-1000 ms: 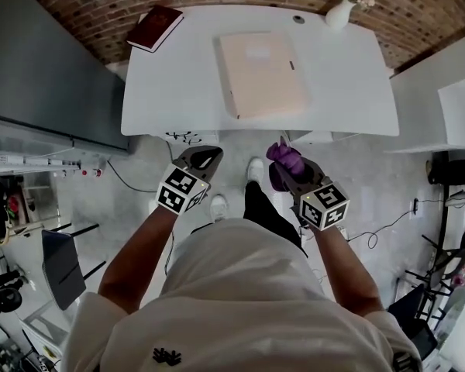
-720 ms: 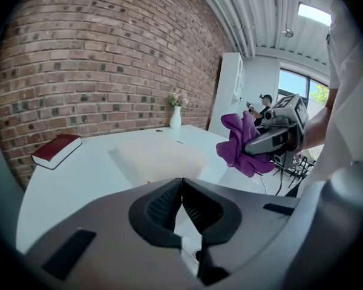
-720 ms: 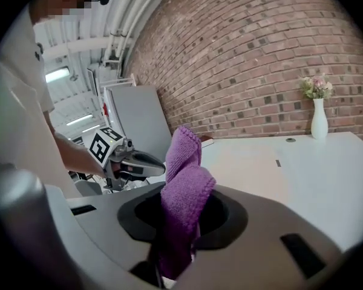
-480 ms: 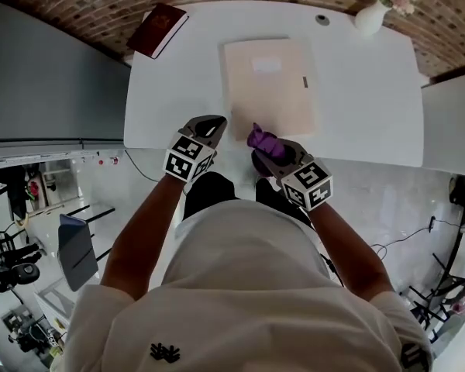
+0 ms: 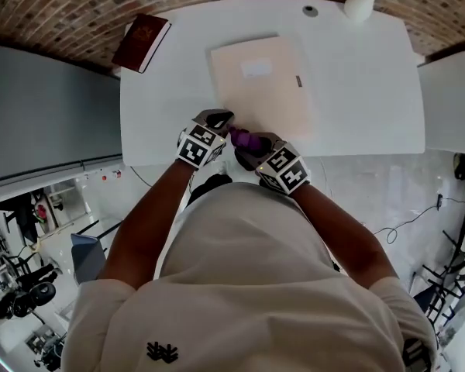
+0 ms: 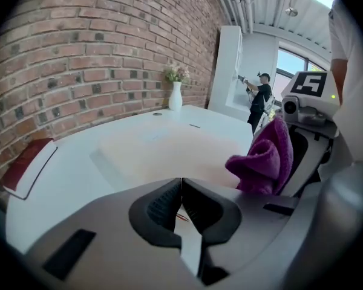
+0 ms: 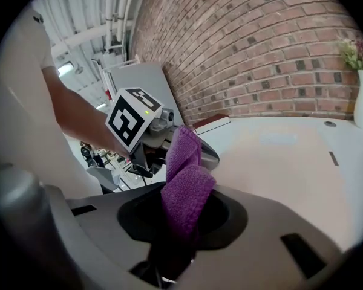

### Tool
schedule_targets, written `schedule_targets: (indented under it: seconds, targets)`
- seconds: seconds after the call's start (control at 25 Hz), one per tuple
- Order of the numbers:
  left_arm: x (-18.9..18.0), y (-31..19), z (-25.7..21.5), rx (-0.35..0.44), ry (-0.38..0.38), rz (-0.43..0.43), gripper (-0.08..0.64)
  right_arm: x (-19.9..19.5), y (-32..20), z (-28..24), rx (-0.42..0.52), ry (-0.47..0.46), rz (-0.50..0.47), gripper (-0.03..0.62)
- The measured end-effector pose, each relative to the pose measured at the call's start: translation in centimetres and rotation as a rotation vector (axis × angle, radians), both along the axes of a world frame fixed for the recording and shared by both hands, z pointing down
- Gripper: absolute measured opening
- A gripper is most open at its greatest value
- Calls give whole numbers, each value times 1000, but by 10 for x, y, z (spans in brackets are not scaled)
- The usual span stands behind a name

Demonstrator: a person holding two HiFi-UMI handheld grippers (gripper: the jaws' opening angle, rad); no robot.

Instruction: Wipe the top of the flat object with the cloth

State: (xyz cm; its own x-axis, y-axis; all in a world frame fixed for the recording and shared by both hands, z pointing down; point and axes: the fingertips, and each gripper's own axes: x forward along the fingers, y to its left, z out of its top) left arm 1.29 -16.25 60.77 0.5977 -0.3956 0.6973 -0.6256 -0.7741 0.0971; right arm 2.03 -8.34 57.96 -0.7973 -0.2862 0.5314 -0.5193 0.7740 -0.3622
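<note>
Right gripper view | right tool [image 7: 176, 237] pinching purple cloth [image 7: 185, 189] | left tool [image 6: 181, 192] closed (beside cloth)

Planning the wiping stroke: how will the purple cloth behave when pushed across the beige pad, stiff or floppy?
Probably floppy: the purple cloth bunches in soft folds above the right gripper shut on it. Its fuzzy nap likely drags on the beige pad, so it may fold over.
</note>
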Motion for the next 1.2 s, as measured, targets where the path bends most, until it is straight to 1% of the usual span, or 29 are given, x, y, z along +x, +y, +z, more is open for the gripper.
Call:
schedule_targets:
  seconds: [0.16,0.28,0.44,0.76,0.88,1.0,1.12,1.2]
  targets:
    - [2,2,11,-11,-25,83,25,7,-13,9,-21,29,66,126]
    - [0,2,12,-27,-18,128,25,25,-24,13,-34,41,152,126]
    - [-2,2,12,-34,-2,190,25,65,-38,18,-44,83,276,126]
    - [-2,0,10,-34,35,240,25,157,-61,22,-45,206,493,126]
    - [-4,1,10,-35,50,240,25,175,-68,24,-42,244,528,126]
    - [-3,2,10,-36,60,242,25,184,-70,23,-50,292,553,126]
    - [-5,1,10,-34,71,243,25,173,-74,14,-42,298,556,126]
    - [-5,0,10,-31,78,243,25,152,-76,6,-32,275,519,126]
